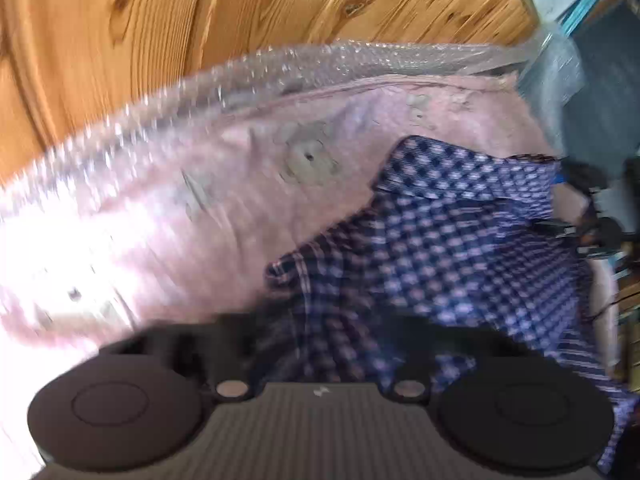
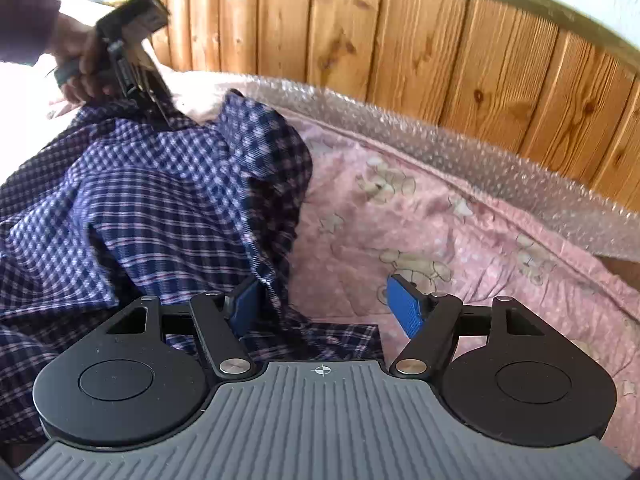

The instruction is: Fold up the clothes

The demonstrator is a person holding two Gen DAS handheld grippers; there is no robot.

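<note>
Across the left wrist view, heavily blurred, a checked navy-and-lilac shirt (image 1: 440, 240) lies rumpled on a pink bedsheet (image 1: 180, 208), with a strip of bubble wrap (image 1: 280, 68) running along the sheet's far edge under a wooden headboard (image 1: 200, 12). Cloth bunches up right against the left claw (image 1: 320, 344), which suggests it has hold of a fold, but the tips are dark and smeared, so I cannot tell whether they are together or apart. At the right edge a dark gripper shape shows, too small to read.

From the right wrist view things are sharper. The right claw (image 2: 326, 304) stands wide apart, its blue pads (image 2: 404, 306) clear of each other, with the shirt's (image 2: 160, 200) edge hanging between them and touching the left-hand pad only (nothing is pinched). Its low, level pose over a flat corner of cloth reads as lined up for a hem. Up at the left, a hand (image 2: 78, 64) drives the left claw (image 2: 158, 114) down into the raised part of the shirt, which stands in a peak beside it, probably lifted to shake the garment out or carry a fold over; which of the two the pictures do not settle. The shirt is bunched, not neatly folded.
</note>
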